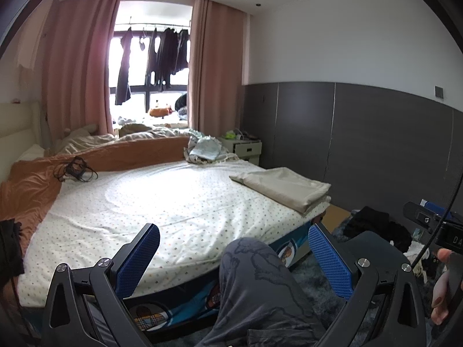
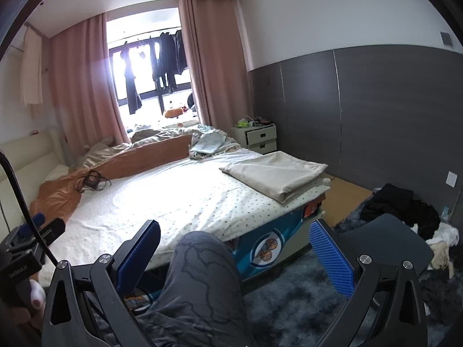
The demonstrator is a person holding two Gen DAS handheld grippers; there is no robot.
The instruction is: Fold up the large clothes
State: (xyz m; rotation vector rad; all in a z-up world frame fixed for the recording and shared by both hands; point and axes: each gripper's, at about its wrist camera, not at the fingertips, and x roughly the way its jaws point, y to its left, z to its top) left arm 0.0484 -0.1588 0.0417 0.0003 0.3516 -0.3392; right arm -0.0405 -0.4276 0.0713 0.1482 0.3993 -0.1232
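Orange fabric, a rumpled blanket, lies along the left side of the bed, with a tangle of black cord resting where it meets the dotted white sheet. Further back, pink curtains frame a bright window where dark clothes hang from a rail. Low in the middle, a knee in grey patterned trousers rises between the blue-padded fingers of the left tongs, which are spread wide and grip nothing. The right tongs are likewise spread wide and empty above the same knee. Toward the right, a folded beige cloth sits flat on the bed's near right corner, well apart from both tongs. Beyond it a white nightstand stands against the grey wall panel. At far right, a heap of black and white clothes lies on the floor beside a dark shaggy rug.
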